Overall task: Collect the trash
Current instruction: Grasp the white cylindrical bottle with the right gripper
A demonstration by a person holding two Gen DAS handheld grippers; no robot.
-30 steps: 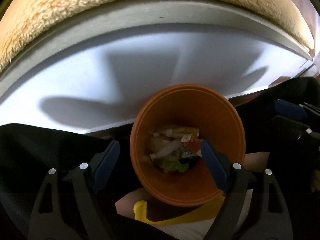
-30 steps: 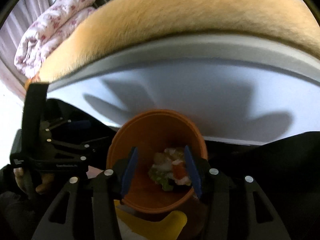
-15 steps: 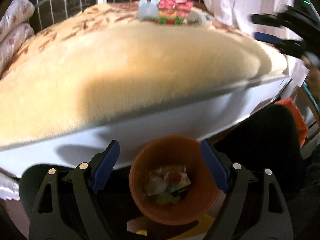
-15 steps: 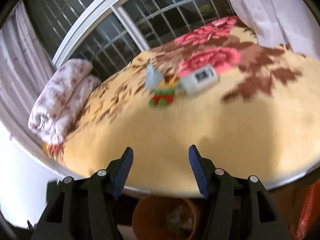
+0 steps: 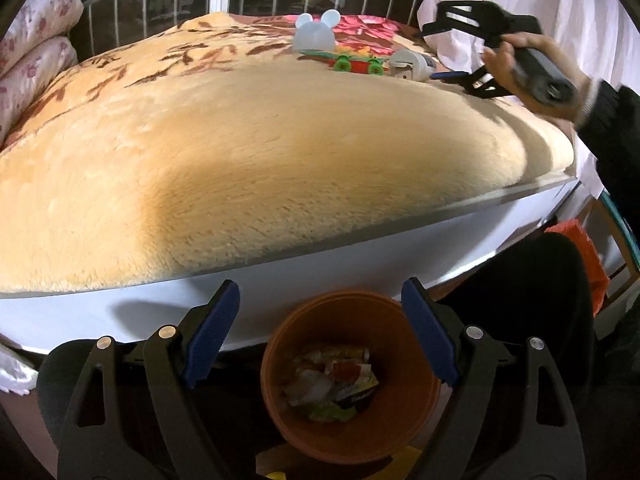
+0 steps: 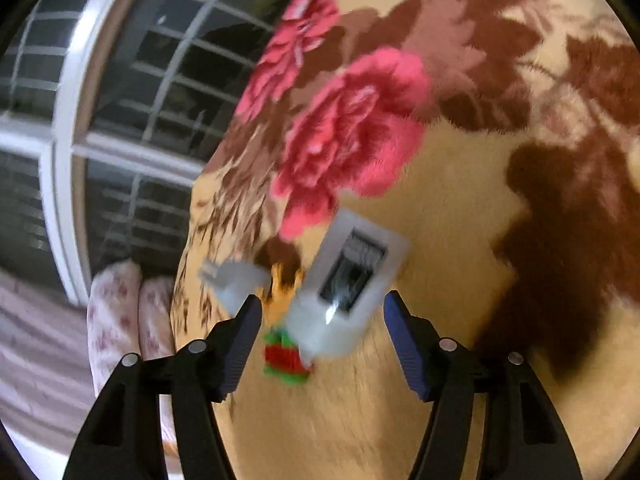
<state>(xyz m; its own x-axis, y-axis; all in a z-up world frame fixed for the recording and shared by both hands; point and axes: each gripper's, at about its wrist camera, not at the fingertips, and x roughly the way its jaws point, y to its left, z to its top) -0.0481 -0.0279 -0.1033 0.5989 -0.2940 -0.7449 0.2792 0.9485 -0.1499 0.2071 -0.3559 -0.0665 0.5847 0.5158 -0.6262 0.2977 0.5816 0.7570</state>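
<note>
An orange bin (image 5: 348,380) with crumpled wrappers (image 5: 332,384) in it stands on the floor against the bed side. My left gripper (image 5: 320,336) hovers above the bin, open and holding nothing. On the flowered blanket (image 6: 460,208) lies a white packet with a dark window (image 6: 344,284), which also shows as the white packet (image 5: 410,65) in the left wrist view. My right gripper (image 6: 320,320) hangs over it with jaws opening. The packet sits between the fingers and the pads do not touch it. A hand carries that right gripper (image 5: 436,46) at the bed's far right.
Beside the packet are a red and green toy (image 6: 286,356) and a translucent eared lid (image 5: 316,34). A folded floral quilt (image 5: 28,52) lies at the bed's left end under a barred window (image 6: 132,92). A dark-clothed leg (image 5: 532,304) stands right of the bin.
My right gripper left the bin, swung up over the bed, rolled and spread its jaws wider around the white packet. My left gripper rose and tilted up, bringing the bed top into view.
</note>
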